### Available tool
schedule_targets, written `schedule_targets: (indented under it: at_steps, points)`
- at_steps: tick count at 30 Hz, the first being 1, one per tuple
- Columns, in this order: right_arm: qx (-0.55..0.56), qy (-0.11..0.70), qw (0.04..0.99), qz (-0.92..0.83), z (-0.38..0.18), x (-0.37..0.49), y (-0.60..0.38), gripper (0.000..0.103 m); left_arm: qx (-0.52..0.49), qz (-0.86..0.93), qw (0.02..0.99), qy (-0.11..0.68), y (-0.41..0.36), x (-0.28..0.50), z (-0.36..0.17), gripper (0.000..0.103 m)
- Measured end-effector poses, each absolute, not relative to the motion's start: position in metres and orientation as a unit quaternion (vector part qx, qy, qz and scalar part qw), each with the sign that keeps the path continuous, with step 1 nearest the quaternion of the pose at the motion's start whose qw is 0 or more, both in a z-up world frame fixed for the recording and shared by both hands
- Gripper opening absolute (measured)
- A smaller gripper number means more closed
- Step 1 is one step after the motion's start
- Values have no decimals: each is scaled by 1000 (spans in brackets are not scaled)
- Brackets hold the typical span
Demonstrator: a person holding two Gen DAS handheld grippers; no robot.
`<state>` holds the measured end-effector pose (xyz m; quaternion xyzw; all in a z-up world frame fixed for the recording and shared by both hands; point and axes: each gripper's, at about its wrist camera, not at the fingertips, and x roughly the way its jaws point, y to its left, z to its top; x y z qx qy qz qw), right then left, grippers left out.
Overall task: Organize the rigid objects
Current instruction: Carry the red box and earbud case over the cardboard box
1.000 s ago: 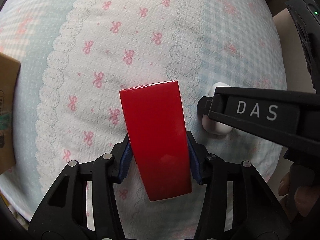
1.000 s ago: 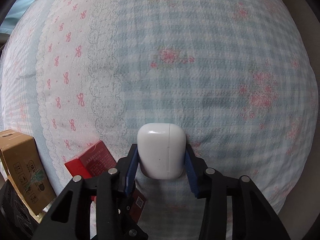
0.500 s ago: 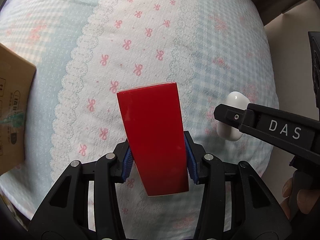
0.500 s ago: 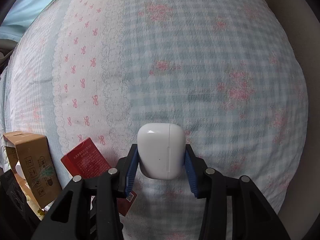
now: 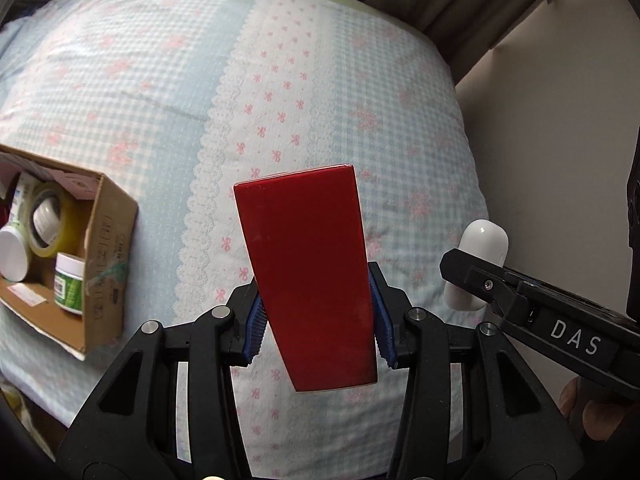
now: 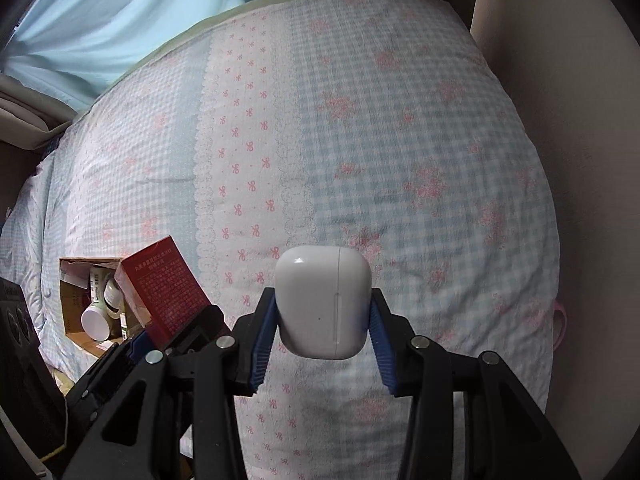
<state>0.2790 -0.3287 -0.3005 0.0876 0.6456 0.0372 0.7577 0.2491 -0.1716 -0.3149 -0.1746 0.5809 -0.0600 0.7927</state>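
Cardboard box (image 5: 108, 264) at far left of the left wrist view, lying open on the bedspread (image 5: 168, 92), which is light blue gingham with a white band of pink bows. Inside the box: a roll of yellowish tape (image 5: 60, 220), a white lid (image 5: 12, 254) and a small white jar with a green label (image 5: 70, 288). At centre, the left gripper (image 5: 318, 322) with its blue pads (image 5: 254, 330) pinching a glossy red box (image 5: 308, 272) by its two long sides; the box is lifted clear of the bedspread and points away from the camera. At right, the right gripper (image 5: 476, 274) enters from the lower right, marked "DAS" on its black finger, and grips a white earbud case (image 5: 480, 246) just beyond the bed's right edge, in front of a beige wall (image 5: 552, 140).

Right wrist view, left to right: the cardboard box (image 6: 74, 288) with the white lid (image 6: 95, 322) showing inside; the red box (image 6: 164, 288), printed face toward the camera, held in the left gripper (image 6: 160, 330) above the near corner of the cardboard box; then the right gripper (image 6: 324, 334), jaws clamped on the flanks of the earbud case (image 6: 324, 300), which hangs above the gingham bedspread (image 6: 400, 120). A pale blue curtain (image 6: 120, 12) closes the upper left.
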Motion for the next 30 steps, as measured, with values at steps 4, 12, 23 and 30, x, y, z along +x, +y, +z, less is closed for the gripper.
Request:
schedule_targets:
  at_steps: [4, 12, 23, 30]
  points:
    - [72, 626, 775, 55, -259, 262, -305, 41, -176, -61, 804, 565, -152, 235, -272, 41]
    - [43, 586, 802, 104, -197, 232, -246, 41, -161, -40, 829, 534, -64, 204, -214, 41]
    - [41, 574, 807, 130, -199, 207, -134, 41, -137, -40, 830, 539, 82, 186, -203, 41]
    - [79, 590, 795, 111, -229, 205, -51, 41, -77, -79, 815, 569, 160, 194, -235, 41]
